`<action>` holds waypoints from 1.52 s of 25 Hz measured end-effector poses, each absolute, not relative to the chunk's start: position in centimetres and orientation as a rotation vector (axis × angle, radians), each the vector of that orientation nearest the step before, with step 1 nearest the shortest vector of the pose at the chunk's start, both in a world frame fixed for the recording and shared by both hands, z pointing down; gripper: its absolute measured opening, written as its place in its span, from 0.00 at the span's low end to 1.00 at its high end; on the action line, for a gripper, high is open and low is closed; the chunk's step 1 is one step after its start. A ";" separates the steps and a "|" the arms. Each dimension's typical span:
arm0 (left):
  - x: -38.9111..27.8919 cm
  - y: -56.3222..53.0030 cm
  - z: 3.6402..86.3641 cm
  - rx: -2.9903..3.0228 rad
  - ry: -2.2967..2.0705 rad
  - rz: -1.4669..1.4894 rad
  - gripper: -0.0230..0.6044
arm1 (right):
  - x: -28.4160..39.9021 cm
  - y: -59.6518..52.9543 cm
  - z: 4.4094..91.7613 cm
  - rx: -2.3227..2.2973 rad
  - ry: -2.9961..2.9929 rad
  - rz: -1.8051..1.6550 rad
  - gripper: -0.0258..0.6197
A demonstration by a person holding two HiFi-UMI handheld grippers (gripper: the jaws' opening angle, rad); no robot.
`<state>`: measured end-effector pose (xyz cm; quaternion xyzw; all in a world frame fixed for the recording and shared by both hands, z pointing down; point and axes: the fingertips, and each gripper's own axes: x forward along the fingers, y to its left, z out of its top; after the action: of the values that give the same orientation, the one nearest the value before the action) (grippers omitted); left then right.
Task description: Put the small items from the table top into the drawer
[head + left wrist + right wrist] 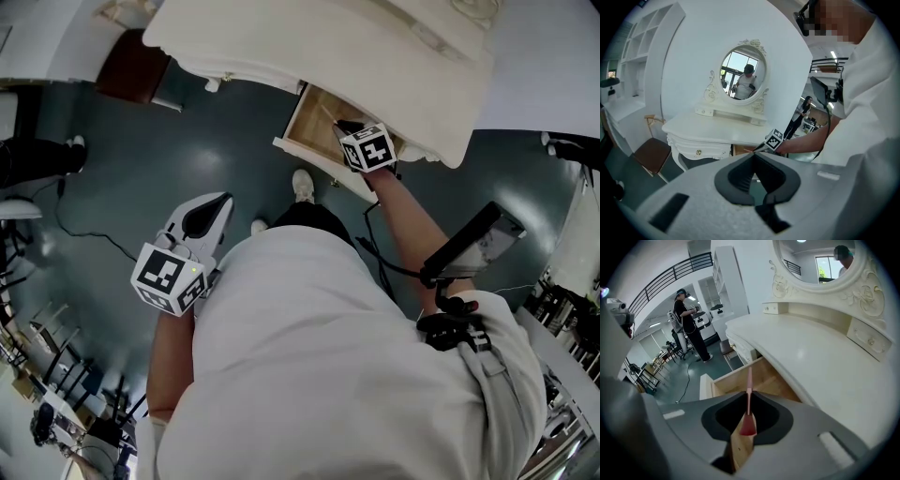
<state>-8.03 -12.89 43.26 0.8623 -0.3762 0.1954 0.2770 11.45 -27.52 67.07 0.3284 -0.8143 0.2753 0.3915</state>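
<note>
**Pink slim tool (749, 404) held over open drawer (707, 386)**

My right gripper (749, 392) is clamped on it, just off the tabletop (811, 357)'s front edge; bare wood shows inside the drawer. My left gripper (753, 155), fingers pressed together, hangs well apart over open floor (141, 159).

The left claw (217, 208) hung low beside the person's body on a bent left arm (173, 361), its jaws closed tip to tip with nothing between them. The right arm (403, 220) stretched forward. The right claw (345, 127) was clamped on a thin pink stick (749, 380) jutting past its tips.
</note>
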 end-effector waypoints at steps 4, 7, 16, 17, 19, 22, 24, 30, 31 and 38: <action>-8.2 -13.2 44.1 2.285 -1.036 0.535 0.04 | 10.9 -28.1 70.1 0.785 -2.052 0.692 0.11; -8.4 -12.8 43.8 2.257 -1.055 0.544 0.04 | 10.7 -28.4 71.3 0.754 -2.034 0.678 0.11; -8.8 -12.2 42.6 2.196 -1.130 0.578 0.04 | 10.4 -28.8 74.6 0.673 -1.975 0.659 0.11; -8.9 -12.1 42.4 2.189 -1.135 0.581 0.04 | 10.3 -28.6 74.7 0.666 -1.974 0.659 0.11; -9.1 -11.9 42.1 2.179 -1.142 0.585 0.04 | 9.8 -28.3 74.9 0.649 -1.979 0.651 0.11; -8.9 -12.2 42.3 2.168 -1.145 0.593 0.04 | 9.5 -28.1 75.5 0.623 -1.982 0.646 0.11; -8.3 -13.0 43.0 2.162 -1.137 0.602 0.04 | 9.6 -28.5 76.5 0.609 -1.978 0.650 0.11; -7.2 -14.4 44.2 2.171 -1.106 0.637 0.04 | 9.6 -29.0 78.0 0.596 -1.975 0.646 0.11; -7.2 -14.4 44.2 2.173 -1.103 0.638 0.04 | 9.6 -29.0 78.1 0.596 -1.973 0.644 0.11; -7.0 -14.9 44.3 2.183 -1.095 0.647 0.04 | 9.7 -29.0 78.2 0.577 -1.981 0.626 0.17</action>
<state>-7.05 -14.87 44.30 0.8235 -0.4129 0.2441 0.3028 9.71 -29.00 78.17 0.2359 -0.8095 0.2558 0.4729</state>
